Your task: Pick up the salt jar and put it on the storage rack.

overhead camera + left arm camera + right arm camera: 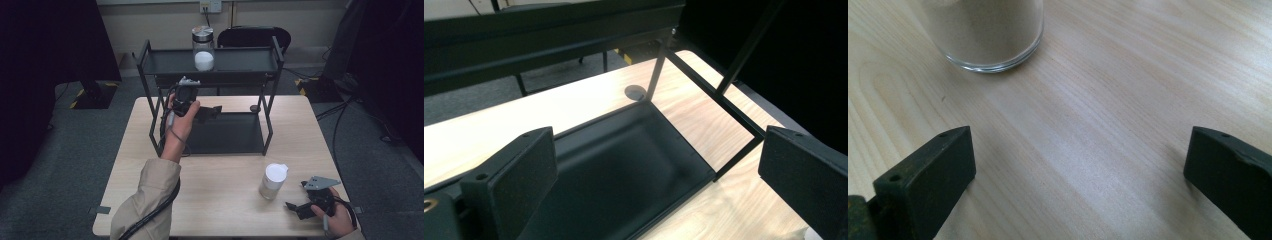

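A black two-tier metal rack stands on the far half of the wooden table. My left gripper is open, held just above the left side of the rack's lower tray. In the left gripper view its jaws stand wide apart over that tray, with nothing between them. A glass jar of beige powder with a white lid stands on the table at the front right. My right gripper is open just right of it, low over the table. In the right gripper view the jar's base lies ahead, apart from the jaws.
On the rack's top shelf stands a second glass jar with a metal lid and white contents. A dark chair sits behind the table. A round cable hole is in the tabletop behind the rack.
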Available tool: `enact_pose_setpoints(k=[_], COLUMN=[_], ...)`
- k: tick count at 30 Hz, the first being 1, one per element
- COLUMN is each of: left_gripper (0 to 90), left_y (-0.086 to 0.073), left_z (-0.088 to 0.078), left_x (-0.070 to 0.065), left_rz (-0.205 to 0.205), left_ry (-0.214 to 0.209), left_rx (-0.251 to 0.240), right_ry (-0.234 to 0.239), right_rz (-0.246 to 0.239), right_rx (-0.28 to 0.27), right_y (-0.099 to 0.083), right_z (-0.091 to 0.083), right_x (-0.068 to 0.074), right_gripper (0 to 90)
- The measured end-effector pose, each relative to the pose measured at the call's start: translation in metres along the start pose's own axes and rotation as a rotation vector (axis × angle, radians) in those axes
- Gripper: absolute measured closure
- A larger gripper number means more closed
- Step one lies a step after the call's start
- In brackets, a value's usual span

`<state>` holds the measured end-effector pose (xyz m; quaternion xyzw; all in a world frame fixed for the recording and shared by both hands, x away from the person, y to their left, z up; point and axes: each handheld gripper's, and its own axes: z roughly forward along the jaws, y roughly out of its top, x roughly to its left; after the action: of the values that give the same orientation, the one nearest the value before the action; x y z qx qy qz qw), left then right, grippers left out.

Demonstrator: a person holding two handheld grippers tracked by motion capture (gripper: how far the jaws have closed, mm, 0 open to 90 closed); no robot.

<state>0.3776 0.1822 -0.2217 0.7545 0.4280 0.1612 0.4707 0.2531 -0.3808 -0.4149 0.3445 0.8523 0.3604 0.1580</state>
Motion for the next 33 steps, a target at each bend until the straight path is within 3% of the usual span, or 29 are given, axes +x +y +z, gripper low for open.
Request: enact_pose_setpoints(k=[33], left_gripper=[1.9], left_y=[-0.067], left_z=[0.033], left_x=[0.015], left_rz=[-0.04], left_ry=[-0.037], left_rx=[0.045], right_ry=[0.001], right_rz=[0.0], right_rx=[0.001], right_y=[0.0], right_z=[0.0], right_x=[0.0], right_gripper=[0.0])
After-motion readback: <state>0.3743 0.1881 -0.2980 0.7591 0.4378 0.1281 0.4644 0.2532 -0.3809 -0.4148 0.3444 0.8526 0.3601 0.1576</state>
